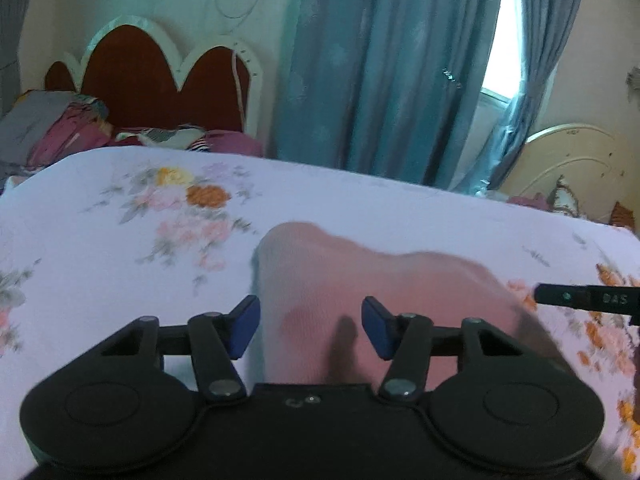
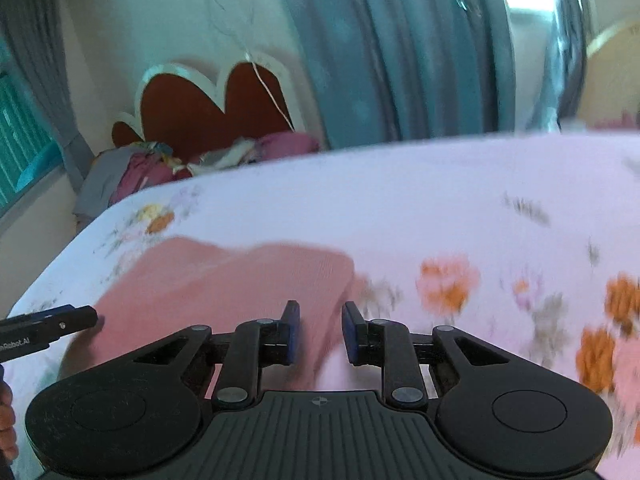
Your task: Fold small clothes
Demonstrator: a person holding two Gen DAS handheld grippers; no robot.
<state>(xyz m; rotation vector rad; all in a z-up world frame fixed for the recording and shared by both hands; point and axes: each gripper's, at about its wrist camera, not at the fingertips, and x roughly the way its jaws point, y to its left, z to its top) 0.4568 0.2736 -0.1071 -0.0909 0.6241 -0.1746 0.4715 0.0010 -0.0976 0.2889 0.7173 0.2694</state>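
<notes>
We start nearest: left tongs (image 1: 310, 328) stand released, blue pads wide apart, the pink garment (image 1: 360, 300) lying between and under them but not pinched. Right tongs (image 2: 320, 332) are released too, narrower gap, pads either side of the garment's right edge, no visible pinch. Each pair shows at the edge of the other's view, so both sit close beside the garment.

The pink garment (image 2: 224, 292) lies on the bed (image 1: 100, 260), on the floral bedsheet (image 2: 460, 200), roughly central on the near half. It looks laid down in a doubled, compact shape with one rounded far end; blur stops us telling how many layers or what kind of garment it is.

Our judgement: one fold looks just set down, both tongs let go. Left to do: probably another fold or smoothing, then setting it aside.

Beyond the garment, bare sheet. Past the bed's far-left edge sits a heap of clothes (image 1: 60, 128) by a red headboard (image 1: 152, 80); whether those count as unfolded pieces, we can't tell. Blue curtains (image 1: 380, 60) behind.
</notes>
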